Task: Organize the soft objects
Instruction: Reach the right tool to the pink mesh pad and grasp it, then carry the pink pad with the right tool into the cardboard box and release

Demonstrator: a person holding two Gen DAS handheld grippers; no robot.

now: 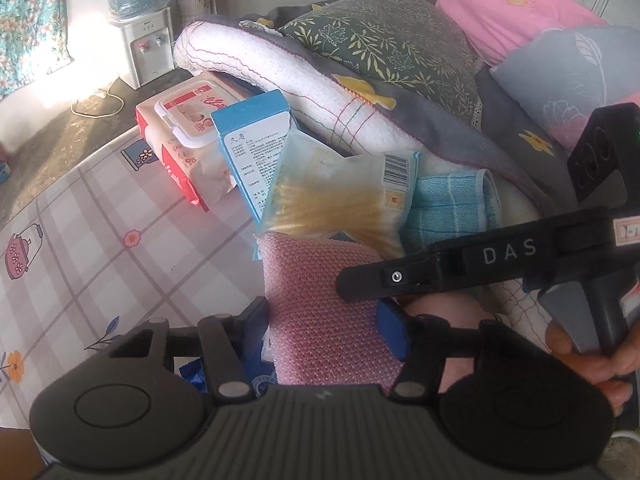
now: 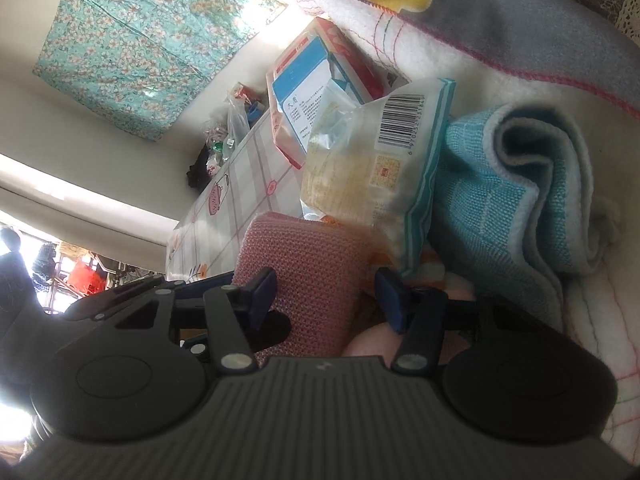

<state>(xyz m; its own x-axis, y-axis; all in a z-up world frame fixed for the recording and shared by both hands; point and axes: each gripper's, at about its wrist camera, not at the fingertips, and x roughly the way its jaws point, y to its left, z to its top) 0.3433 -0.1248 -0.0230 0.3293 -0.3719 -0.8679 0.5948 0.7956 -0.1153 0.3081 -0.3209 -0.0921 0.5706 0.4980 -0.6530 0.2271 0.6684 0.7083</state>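
A pink knitted sponge pad [image 1: 324, 300] lies at the edge of the patterned tablecloth [image 1: 100, 220], against the bedding. My left gripper [image 1: 332, 330] has its blue pads on both sides of the pad and is shut on it. My right gripper [image 2: 326, 298] also straddles the pink pad [image 2: 308, 268], with its pads apart and a gap on the right side. Its black finger [image 1: 400, 278] reaches in from the right in the left wrist view. A clear bag of cotton swabs [image 1: 340, 196] leans over the pad's far end. A folded blue towel [image 2: 512, 192] lies to the right.
A wet-wipes pack [image 1: 184, 136] and a blue-and-white box [image 1: 252, 140] stand behind the swab bag. A white and grey blanket [image 1: 320, 80], a leaf-print pillow [image 1: 392, 36] and a pink pillow [image 1: 512, 8] pile up on the right. A water dispenser [image 1: 144, 40] stands on the floor.
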